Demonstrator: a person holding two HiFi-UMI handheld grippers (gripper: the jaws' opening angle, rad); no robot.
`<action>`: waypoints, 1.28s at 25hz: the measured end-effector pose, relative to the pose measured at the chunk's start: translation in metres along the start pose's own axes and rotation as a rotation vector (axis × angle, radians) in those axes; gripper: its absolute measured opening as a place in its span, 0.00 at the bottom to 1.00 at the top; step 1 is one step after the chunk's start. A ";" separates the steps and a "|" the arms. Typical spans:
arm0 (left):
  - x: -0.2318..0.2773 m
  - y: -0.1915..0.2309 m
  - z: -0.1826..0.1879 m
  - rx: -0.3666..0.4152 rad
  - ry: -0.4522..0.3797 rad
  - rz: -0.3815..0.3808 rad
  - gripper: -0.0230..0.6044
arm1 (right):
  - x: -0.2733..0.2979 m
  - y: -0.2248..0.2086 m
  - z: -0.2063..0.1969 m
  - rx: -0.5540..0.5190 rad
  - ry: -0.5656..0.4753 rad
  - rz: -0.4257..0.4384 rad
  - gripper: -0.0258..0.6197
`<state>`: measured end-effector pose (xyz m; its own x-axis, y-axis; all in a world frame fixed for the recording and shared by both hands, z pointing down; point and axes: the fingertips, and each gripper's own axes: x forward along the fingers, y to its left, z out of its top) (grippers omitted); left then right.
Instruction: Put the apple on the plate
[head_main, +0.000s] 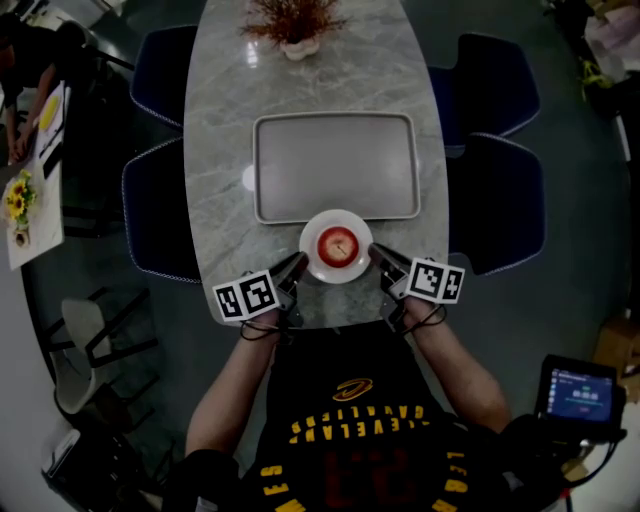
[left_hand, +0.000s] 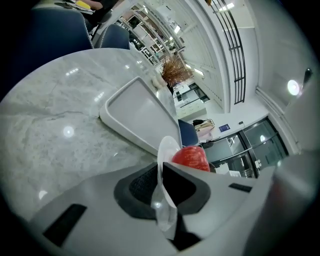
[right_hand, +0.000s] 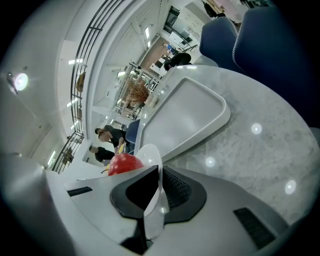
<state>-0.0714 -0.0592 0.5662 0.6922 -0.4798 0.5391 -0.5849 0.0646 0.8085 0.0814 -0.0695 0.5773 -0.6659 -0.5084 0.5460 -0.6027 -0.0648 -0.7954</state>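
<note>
Resting at the centre of the white plate (head_main: 310, 263): red apple (head_main: 337, 243). Left gripper (head_main: 298, 262) is clamped on the plate's rim at 8 o'clock, right gripper (head_main: 376, 252) clamped on the rim at 3 o'clock. Plate is at the near end of the marble table (head_main: 220, 150). Grey tray (head_main: 335, 165) lies at the plate's 12 o'clock, edges overlapping in head view.

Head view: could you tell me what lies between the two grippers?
A round white plate carrying a red apple, its rim clamped by the left gripper and right gripper; the head view shows it.
</note>
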 end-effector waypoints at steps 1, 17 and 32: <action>0.000 -0.005 0.006 0.006 -0.005 -0.011 0.09 | 0.000 0.003 0.006 0.008 -0.010 0.009 0.09; 0.015 -0.044 0.072 0.066 -0.019 -0.117 0.09 | 0.005 0.035 0.069 0.009 -0.095 0.061 0.09; 0.057 -0.028 0.137 0.083 -0.010 -0.106 0.09 | 0.061 0.031 0.133 -0.005 -0.114 0.057 0.09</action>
<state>-0.0737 -0.2084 0.5413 0.7482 -0.4886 0.4489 -0.5419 -0.0595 0.8384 0.0808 -0.2166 0.5509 -0.6448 -0.6054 0.4666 -0.5680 -0.0290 -0.8225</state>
